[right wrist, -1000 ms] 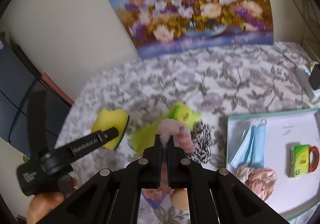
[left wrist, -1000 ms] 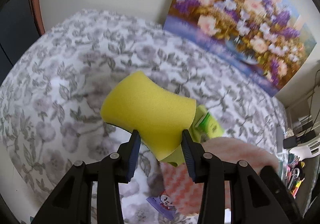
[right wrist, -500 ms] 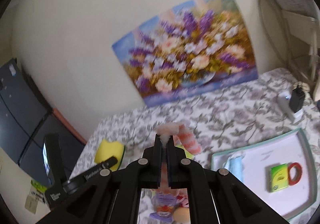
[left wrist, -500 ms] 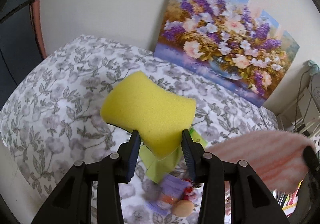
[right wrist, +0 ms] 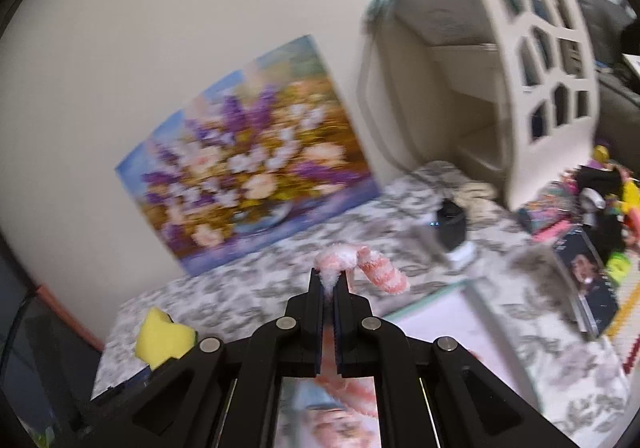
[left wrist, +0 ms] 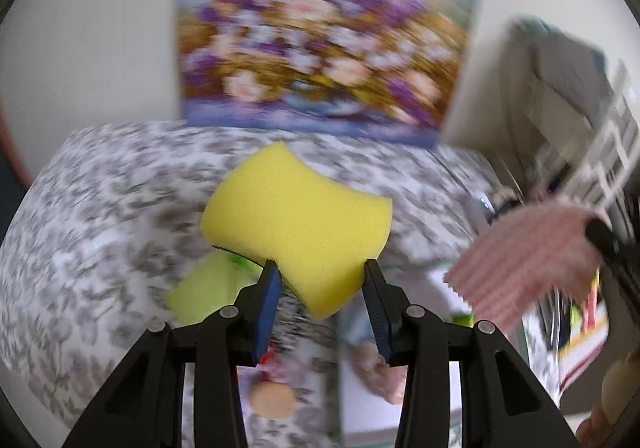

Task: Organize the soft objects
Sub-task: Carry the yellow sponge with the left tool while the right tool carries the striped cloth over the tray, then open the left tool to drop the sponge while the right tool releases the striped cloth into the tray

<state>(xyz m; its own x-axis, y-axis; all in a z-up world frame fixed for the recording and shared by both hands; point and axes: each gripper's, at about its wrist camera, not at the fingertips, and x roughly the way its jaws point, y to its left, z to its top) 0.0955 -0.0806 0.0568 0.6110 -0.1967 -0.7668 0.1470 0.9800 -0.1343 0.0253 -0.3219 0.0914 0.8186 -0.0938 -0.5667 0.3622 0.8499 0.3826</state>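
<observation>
Gripping: the left gripper (left wrist: 320,276) was part open, its blue pads pressed on the near corner of the yellow sponge (left wrist: 298,220).
Sponge place: the yellow sponge hung in the air in front of the flower painting (left wrist: 320,44), above the floral tablecloth (left wrist: 112,188); in the right wrist view it showed as a yellow lump (right wrist: 164,338) well below and to the left of the painting (right wrist: 244,180).
Right gripper: the right gripper (right wrist: 330,284) was closed tight, with the fluffy edge of the pink striped cloth (right wrist: 360,264) pinched between its pads.
Cloth place: the pink striped cloth hung off the ground below and to the right of the painting; in the left wrist view it showed as a flat striped sheet (left wrist: 524,260).
Tray: a white tray (right wrist: 452,320) with a pale green rim lay on the tablecloth, below the painting and to its right, under the cloth.
Shelf: a white shelf unit (right wrist: 500,88) stood just right of the painting.
Sharpness: both views were blurred, so the small things on the tablecloth could not be told apart.
</observation>
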